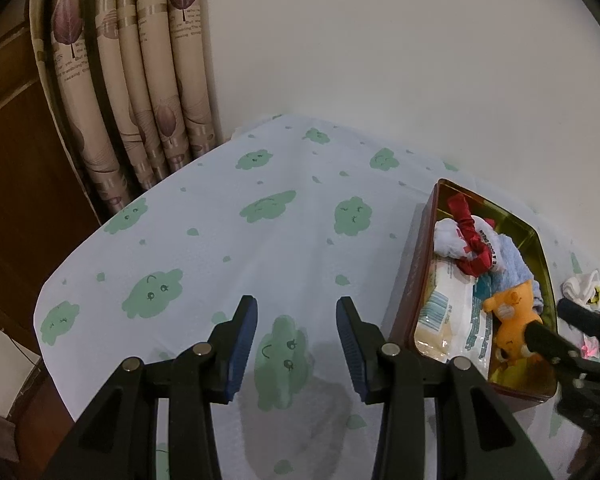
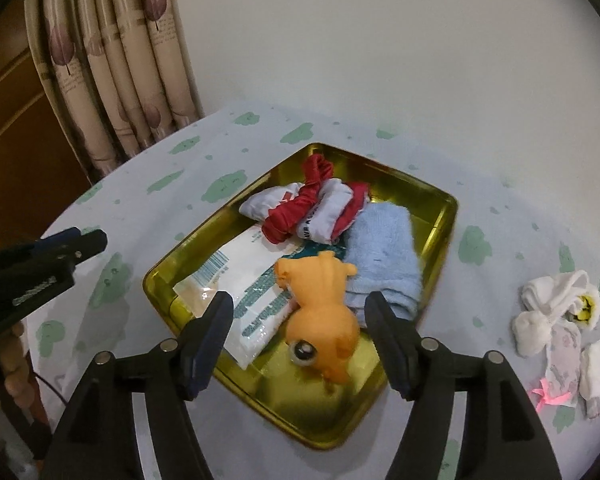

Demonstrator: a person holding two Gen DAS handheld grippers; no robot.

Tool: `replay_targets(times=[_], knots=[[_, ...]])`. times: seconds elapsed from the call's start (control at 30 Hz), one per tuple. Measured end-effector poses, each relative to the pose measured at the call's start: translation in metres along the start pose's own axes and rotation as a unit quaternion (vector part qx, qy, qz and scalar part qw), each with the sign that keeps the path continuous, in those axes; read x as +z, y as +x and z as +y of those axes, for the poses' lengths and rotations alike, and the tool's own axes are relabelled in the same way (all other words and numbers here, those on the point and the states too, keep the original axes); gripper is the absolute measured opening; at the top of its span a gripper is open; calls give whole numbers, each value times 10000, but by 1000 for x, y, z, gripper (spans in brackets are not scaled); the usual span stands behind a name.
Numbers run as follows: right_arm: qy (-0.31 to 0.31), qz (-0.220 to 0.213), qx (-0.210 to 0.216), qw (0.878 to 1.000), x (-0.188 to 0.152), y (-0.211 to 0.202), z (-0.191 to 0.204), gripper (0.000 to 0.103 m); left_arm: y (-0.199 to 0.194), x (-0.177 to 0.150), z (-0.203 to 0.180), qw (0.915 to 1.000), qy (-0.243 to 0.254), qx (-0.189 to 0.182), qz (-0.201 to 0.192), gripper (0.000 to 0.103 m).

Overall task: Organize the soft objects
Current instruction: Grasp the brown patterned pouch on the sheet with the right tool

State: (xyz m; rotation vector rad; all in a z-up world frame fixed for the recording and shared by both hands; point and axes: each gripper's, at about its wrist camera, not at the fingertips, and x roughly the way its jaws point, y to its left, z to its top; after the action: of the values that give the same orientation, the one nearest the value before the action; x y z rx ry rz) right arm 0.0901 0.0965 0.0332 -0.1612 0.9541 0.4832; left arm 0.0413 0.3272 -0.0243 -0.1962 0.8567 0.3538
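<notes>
A gold tin (image 2: 446, 216) sits on the cloud-print sheet and holds an orange plush toy (image 2: 324, 316), a folded blue cloth (image 2: 384, 256), a red and white cloth (image 2: 320, 208) and a pack of wipes (image 2: 244, 280). My right gripper (image 2: 299, 300) hangs open just above the orange toy, a finger on either side and neither pad touching it. My left gripper (image 1: 297, 304) is open over bare sheet left of the tin (image 1: 416, 276), with nothing between its fingers. From the left wrist view the orange toy (image 1: 508, 312) lies at the tin's near end.
A small heap of white socks and baby clothes (image 2: 556, 324) lies on the sheet (image 2: 500, 208) right of the tin, also seen as white socks (image 1: 580, 288). Curtains (image 1: 140, 92) and a wooden panel stand behind the left edge. A white wall is at the back.
</notes>
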Motion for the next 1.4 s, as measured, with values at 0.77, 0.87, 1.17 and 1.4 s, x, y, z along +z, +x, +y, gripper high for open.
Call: replay_targets(times=[0.77, 0.87, 1.17, 1.4], knots=[[1889, 46, -2238, 9562, -69, -83, -291, 70, -2, -2, -9, 9994, 288, 117, -133, 42], [2266, 121, -2322, 9458, -80, -84, -326, 73, -1, -2, -9, 9993, 293, 155, -150, 42], [3015, 239, -2270, 9257, -99, -65, -386, 77, -5, -2, -14, 9986, 297, 214, -378, 42], [3114, 435, -2325, 9203, -102, -30, -406, 77, -14, -2, -35, 9973, 541, 175, -465, 42]])
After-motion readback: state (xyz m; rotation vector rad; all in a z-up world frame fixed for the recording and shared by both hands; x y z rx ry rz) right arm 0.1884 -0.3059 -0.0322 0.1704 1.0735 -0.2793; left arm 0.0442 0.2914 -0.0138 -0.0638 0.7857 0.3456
